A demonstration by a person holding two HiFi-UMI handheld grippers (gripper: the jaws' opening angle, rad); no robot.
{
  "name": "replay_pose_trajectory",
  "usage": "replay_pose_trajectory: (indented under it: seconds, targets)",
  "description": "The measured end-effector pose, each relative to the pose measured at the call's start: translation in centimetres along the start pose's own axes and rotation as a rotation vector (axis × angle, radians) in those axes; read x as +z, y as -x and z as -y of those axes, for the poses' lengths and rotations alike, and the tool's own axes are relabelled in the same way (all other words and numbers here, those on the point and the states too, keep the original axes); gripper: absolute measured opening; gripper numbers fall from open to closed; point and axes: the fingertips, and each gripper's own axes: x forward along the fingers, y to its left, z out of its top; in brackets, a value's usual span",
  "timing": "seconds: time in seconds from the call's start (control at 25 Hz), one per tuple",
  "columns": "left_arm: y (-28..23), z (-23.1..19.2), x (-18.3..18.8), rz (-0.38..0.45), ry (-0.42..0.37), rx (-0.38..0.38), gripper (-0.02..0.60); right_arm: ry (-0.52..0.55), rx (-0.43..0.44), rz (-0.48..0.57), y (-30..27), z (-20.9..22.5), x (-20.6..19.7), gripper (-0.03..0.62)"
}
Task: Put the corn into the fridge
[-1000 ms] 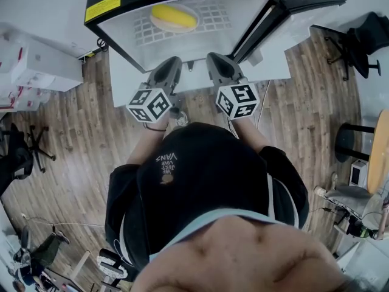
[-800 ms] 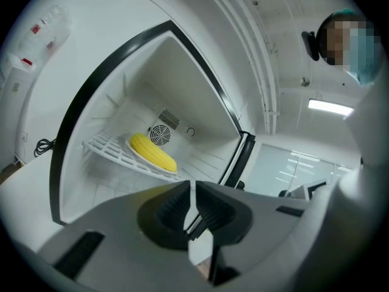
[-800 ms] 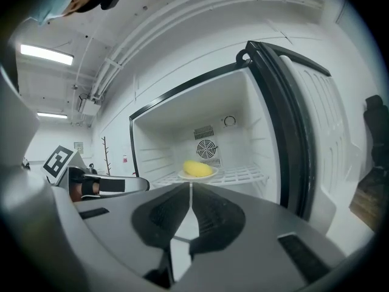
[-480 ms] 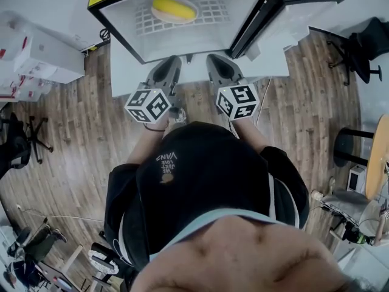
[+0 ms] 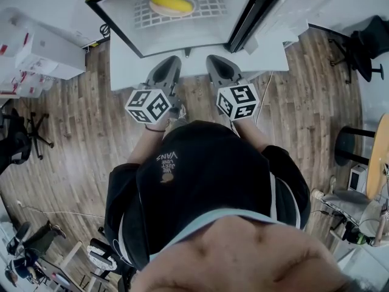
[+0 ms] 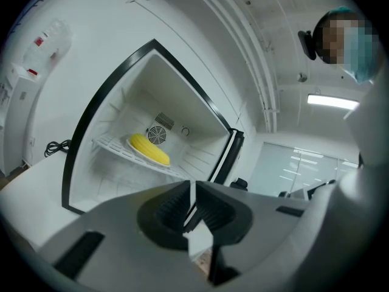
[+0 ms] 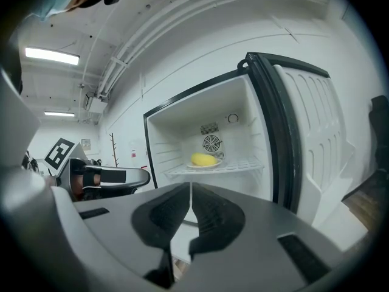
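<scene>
The yellow corn point(image 5: 172, 3) lies on a white plate on the wire shelf inside the open fridge point(image 5: 121, 26). It also shows in the left gripper view as the corn point(image 6: 149, 149) and in the right gripper view as the corn point(image 7: 204, 159). My left gripper point(image 5: 172, 61) and right gripper point(image 5: 214, 58) are held side by side in front of the fridge opening, short of it. The left gripper point(image 6: 191, 190) has its jaws together with nothing between them. The right gripper point(image 7: 189, 190) is likewise shut and empty.
The fridge door point(image 5: 285, 2) stands swung open at the right. The fridge sits on a white platform point(image 5: 121, 72) above a wooden floor. White boxes point(image 5: 36, 47) stand at the left, an office chair point(image 5: 364, 41) at the right, and a round table's edge point(image 5: 383, 151) at the far right.
The fridge has slid toward the top of the head view: both grippers and the person have drawn back from it. Both grippers stay shut and empty.
</scene>
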Motion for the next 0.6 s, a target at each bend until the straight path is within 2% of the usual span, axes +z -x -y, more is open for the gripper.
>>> replay_pose_trajectory:
  seconds: [0.6]
  targets:
    - [1.8, 1.3, -1.6, 0.007, 0.004, 0.036, 0.038, 0.005, 0.014, -0.012, 2.5, -0.7, -1.1, 0.018]
